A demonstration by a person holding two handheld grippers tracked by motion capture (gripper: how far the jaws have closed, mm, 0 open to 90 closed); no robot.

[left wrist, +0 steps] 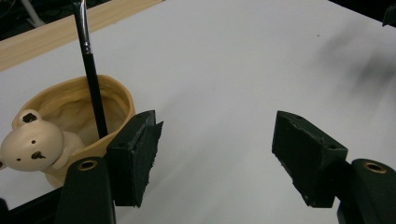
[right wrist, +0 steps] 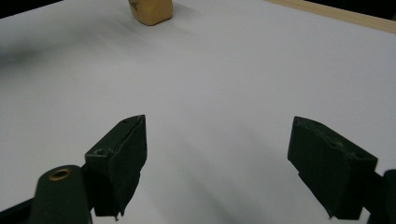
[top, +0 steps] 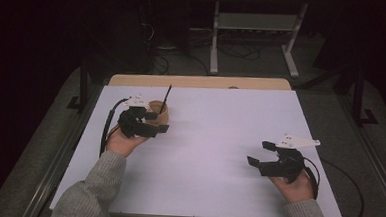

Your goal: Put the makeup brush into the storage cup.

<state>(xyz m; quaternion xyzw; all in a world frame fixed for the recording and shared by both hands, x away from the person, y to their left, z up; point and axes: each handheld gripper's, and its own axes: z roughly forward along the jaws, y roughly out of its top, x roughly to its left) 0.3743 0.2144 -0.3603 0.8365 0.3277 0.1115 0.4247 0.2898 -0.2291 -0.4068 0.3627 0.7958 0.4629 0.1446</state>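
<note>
In the left half of the high view, the left gripper [top: 152, 123] sits just beside a tan cup [top: 158, 111] with a bear figure on it. A black paintbrush [top: 166, 98] stands tilted in the cup, handle down inside it. In the left gripper view the jaws stand wide apart with nothing between them; one pad [left wrist: 140, 154] lies close against the cup's outer wall. At lower right, the right gripper [top: 259, 154] rests open and empty over the white table [top: 219, 140].
</note>
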